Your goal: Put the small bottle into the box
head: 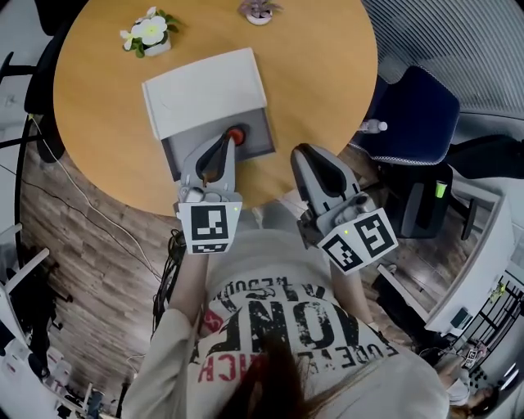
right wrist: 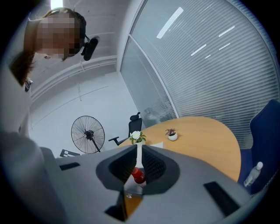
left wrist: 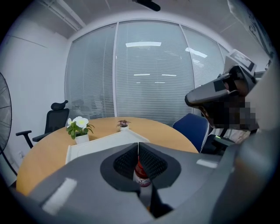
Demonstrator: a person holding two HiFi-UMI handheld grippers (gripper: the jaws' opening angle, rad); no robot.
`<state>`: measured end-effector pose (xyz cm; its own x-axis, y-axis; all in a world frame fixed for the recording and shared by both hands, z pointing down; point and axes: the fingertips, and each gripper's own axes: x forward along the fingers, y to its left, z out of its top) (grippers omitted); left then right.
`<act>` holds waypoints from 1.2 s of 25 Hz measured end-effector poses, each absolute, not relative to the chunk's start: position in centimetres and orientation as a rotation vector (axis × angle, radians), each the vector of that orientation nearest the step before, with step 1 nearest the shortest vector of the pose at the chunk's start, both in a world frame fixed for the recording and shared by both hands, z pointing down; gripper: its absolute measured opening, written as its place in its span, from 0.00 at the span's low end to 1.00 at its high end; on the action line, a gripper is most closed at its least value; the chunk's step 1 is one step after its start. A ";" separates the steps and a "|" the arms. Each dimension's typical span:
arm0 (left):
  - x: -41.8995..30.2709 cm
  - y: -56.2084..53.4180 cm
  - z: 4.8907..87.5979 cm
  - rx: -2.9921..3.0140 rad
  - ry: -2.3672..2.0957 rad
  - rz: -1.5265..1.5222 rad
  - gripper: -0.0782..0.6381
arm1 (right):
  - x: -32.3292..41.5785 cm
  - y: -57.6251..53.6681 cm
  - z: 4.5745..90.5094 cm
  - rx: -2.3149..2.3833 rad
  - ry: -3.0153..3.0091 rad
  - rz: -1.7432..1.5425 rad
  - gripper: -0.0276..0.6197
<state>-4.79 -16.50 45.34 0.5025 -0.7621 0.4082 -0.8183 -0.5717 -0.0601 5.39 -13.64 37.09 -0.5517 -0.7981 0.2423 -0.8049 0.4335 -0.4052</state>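
Person stands at the near edge of the round table (head: 327,65), one gripper in each hand, both tilted a little below level and pointing across the top. Right gripper (head: 307,157) hangs by the table edge, well right of the action. Its fingers are clenched tip to tip on nothing, so it looks parked out of the way. Left gripper (head: 228,141) reaches further in over the grey box (head: 260,131). Its fingertips are also pressed together, no gap at the tips, nothing pinched that I can see. Small bottle (head: 237,135), red cap, stands upright just past and slightly right of the left fingertips, inside the grey box near its right half. In the left gripper view it shows low in the opening under the closed tips. Judging by that, the bottle is already set down in the box and the left hand is free of it. Beyond the left fingertips a white lid (head: 205,90) lies over the box's far part, probably slid back to leave room. Farther off are a white flower pot (head: 149,34) ahead-left, a tiny plant (head: 259,11) at the far rim, and a blue chair (head: 413,114) right of the right fingers.
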 end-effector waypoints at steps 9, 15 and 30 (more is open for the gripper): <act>-6.5 -17.7 42.4 2.618 -1.439 0.551 0.12 | 5.3 -14.3 36.1 1.466 -2.673 0.732 0.09; -7.6 -18.3 37.5 2.666 -1.505 0.442 0.12 | 4.5 -15.4 33.8 1.436 -2.730 0.659 0.09; -12.7 -16.5 26.0 2.690 -1.732 0.125 0.12 | 1.4 -14.9 27.4 1.386 -2.890 0.494 0.09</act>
